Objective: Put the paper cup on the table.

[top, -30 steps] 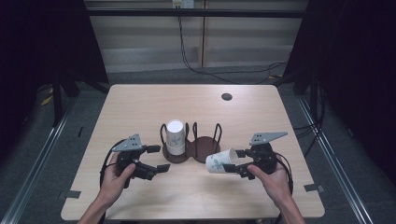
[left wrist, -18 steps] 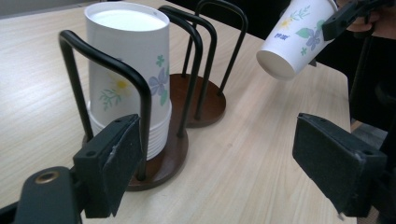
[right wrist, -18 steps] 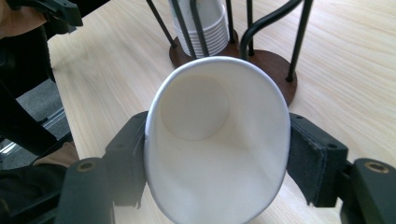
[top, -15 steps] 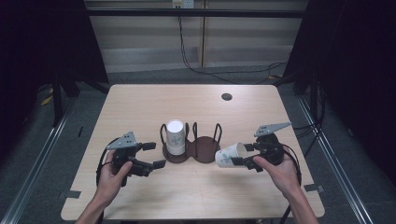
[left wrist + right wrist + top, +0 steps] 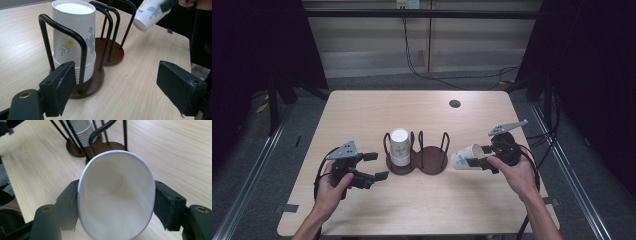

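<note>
1. You are holding a paper cup (image 5: pixel 465 157) in the fingers of your right gripper (image 5: pixel 484 159), which are pressing on its sides near the rim and squeezing the mouth into an oval (image 5: pixel 116 195)
2. The cup is lying tilted on its side in the air above the worktop (image 5: pixel 362 110), its closed bottom pointing toward the cup holder (image 5: pixel 418 159) and its open mouth facing back toward your right hand (image 5: pixel 517 172)
3. The cup is sitting just to the right of the holder's empty right ring (image 5: pixel 434 150), near it but not touching
4. A stack of upside-down paper cups (image 5: pixel 400 146) is standing upright in the holder's left ring, between the black wire loops (image 5: pixel 65 37)
5. You are keeping your left gripper (image 5: pixel 374 165) low over the worktop just left of the holder, its fingers (image 5: pixel 60 87) spread wide and gripping nothing
6. In the left gripper view the stack is standing close ahead of the left finger, and the held cup (image 5: pixel 150 12) is showing at the upper right, above the worktop
7. A small dark round hole (image 5: pixel 455 103) is showing near the far right edge of the worktop, well apart from everything else
</note>
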Motion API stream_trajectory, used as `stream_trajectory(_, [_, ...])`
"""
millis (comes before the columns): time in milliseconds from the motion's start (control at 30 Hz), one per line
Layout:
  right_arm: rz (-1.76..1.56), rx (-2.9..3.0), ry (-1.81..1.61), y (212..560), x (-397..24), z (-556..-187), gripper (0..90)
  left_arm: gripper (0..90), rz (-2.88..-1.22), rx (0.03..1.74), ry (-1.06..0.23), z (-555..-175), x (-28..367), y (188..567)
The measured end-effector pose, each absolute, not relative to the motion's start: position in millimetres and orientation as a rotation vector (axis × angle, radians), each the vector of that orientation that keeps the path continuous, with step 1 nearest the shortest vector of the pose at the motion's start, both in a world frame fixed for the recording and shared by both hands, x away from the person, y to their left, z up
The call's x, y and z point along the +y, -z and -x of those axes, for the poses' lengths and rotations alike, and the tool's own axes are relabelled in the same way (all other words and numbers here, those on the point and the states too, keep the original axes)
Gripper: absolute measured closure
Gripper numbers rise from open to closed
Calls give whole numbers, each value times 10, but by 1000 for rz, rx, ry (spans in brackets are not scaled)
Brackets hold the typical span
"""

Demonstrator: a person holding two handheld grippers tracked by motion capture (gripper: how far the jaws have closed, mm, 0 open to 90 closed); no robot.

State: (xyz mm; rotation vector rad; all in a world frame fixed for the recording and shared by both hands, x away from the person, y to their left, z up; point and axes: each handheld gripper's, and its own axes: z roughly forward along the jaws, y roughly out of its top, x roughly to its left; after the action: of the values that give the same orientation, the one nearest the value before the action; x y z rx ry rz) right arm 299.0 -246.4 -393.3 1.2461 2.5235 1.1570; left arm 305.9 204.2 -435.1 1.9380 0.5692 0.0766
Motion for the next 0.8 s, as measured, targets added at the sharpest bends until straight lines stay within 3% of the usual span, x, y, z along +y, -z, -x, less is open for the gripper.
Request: stream_trajectory(800, [-1372,2554,-754,3810,-2431,-3415,300,158,-1933,505,-56,-3032,2109,4403])
